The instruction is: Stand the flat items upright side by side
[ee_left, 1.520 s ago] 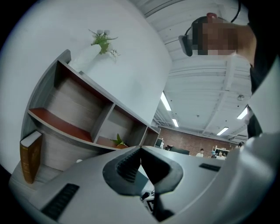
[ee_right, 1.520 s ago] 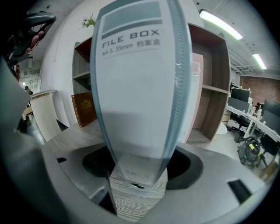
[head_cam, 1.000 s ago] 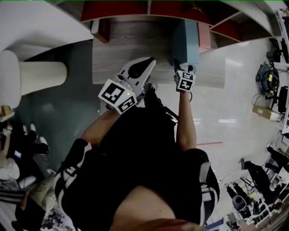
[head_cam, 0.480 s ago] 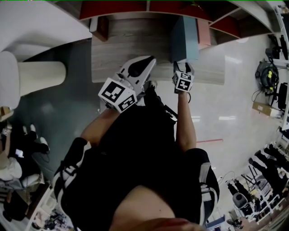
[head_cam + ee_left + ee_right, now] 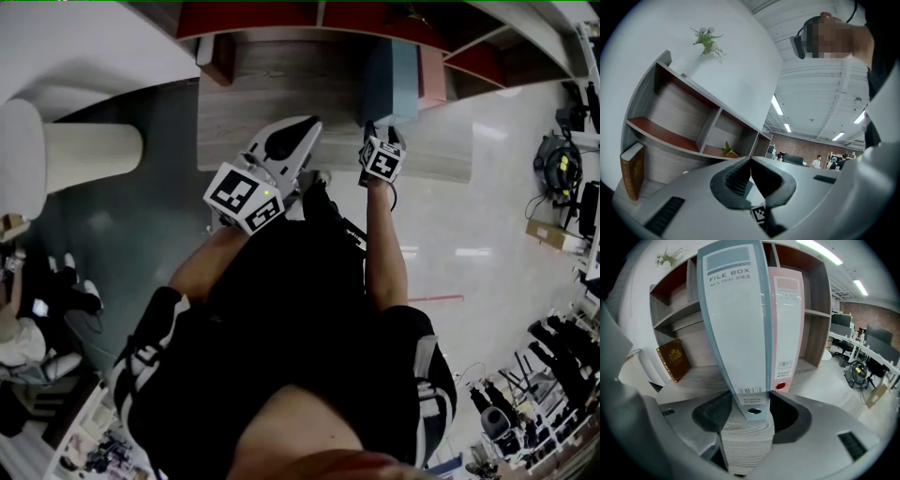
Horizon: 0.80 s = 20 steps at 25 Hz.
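On shelf [image 5: 699, 374] | right gripper [image 5: 749, 400] just closing, pinching blue box [image 5: 736, 324]; pink box [image 5: 788, 319] half-hidden | left gripper [image 5: 750, 161] pressed together

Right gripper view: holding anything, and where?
Right gripper, jaws just closing, pinches the blue file box across its spine's lower end. Left gripper shut, empty.

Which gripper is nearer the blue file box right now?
Right. The right gripper has just been closing its jaws on the blue file box, whose spine stands between them. The left gripper, shut, sits off to the box's left, clear of it.
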Tool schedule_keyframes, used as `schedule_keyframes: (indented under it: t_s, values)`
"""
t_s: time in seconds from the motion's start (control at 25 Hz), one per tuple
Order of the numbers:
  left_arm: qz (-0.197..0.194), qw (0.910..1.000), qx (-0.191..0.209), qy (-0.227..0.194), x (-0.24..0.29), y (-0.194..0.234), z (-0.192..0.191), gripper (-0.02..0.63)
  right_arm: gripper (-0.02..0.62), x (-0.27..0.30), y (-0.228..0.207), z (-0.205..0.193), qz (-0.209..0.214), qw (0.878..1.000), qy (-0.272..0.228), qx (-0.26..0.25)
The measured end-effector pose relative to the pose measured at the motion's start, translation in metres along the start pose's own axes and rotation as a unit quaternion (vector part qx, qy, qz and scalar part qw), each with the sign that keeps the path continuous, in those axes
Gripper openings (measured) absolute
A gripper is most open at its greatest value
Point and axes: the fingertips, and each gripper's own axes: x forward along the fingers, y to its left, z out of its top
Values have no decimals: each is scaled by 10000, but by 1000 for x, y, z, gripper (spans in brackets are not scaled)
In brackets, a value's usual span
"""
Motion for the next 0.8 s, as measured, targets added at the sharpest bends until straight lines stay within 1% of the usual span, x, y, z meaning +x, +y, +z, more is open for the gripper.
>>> schedule_keyframes:
  t_s: [0.32,0.6,0.8]
  values:
    - [213,9998,-10,-28,-4,17,3,23,268,19,-4,21,-32,9999,-8,121]
    - [316,9995,-17,-37,-4,29,6,23,267,36,-6,33,-24,9998,-61,213]
    - [386,9992,-28,-45,-6,35,7,23,267,37,-4,40,-84,9996,-73,251]
